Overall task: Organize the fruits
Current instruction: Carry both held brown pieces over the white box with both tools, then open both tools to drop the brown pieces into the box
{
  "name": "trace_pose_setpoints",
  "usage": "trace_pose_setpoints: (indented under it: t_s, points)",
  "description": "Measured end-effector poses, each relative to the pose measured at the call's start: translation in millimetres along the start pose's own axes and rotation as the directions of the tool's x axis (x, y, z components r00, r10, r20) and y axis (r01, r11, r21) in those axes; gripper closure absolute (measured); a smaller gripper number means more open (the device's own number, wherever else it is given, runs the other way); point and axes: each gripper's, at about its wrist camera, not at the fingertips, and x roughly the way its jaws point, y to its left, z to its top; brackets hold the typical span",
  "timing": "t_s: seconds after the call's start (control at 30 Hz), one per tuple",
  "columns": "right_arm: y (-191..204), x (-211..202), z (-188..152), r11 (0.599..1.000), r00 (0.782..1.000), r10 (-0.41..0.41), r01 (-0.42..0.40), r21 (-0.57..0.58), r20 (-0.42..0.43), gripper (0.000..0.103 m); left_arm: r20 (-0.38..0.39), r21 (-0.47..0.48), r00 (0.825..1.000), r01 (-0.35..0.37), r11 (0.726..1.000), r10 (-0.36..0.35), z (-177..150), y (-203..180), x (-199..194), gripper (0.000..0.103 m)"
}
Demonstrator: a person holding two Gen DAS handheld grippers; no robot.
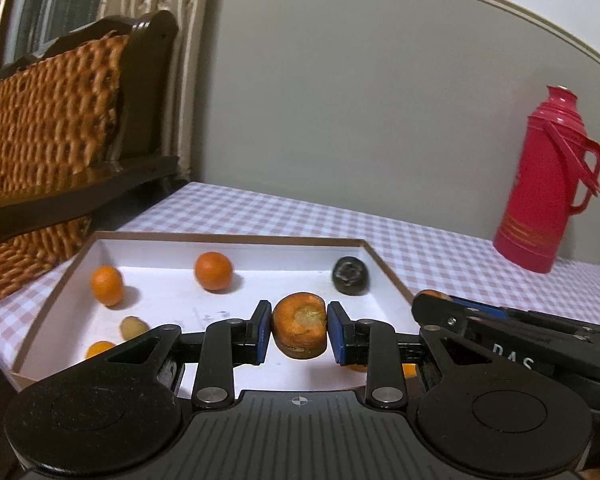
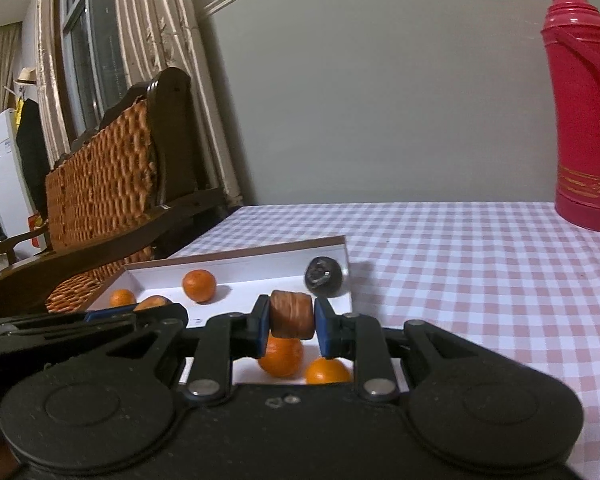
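A shallow white box (image 1: 236,239) with a brown rim sits on the checked tablecloth and holds several oranges (image 1: 213,271), a small yellow-brown fruit (image 1: 133,327) and a dark round fruit (image 1: 350,275). My left gripper (image 1: 299,330) is shut on a thick orange carrot chunk (image 1: 300,322), cut face towards the camera, above the box. My right gripper (image 2: 291,322) is shut on another carrot chunk (image 2: 292,313) over the box's right end, with two oranges (image 2: 281,356) below it. The box (image 2: 236,255) and dark fruit (image 2: 323,275) show there too.
A red thermos (image 1: 542,184) stands at the back right of the table; it also shows in the right wrist view (image 2: 584,112). A wicker-backed wooden chair (image 1: 48,128) stands left of the table. A grey wall is behind. The right gripper's body (image 1: 516,332) lies right of the box.
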Motion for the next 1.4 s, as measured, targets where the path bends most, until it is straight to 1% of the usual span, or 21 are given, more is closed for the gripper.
trace_pose_setpoints:
  t_s: [0.5,1.07,1.4]
  points:
    - [24,13,-1,0.999,0.999,0.032,-0.032,-0.017,0.009,0.088,0.017,-0.037,0.997,-0.072,0.997,0.073,3,30,-1,0.072]
    - [47,24,-2,0.996,0.997,0.076,-0.075,-0.037,0.013,0.088,0.022,-0.067,0.992,-0.120,0.990,0.122,4,53,-4,0.072]
    - [54,39,-3,0.996,0.997,0.073,-0.073,-0.052,0.004,0.088,-0.006,-0.086,0.987,-0.163,0.983,0.163,3,65,11,0.072]
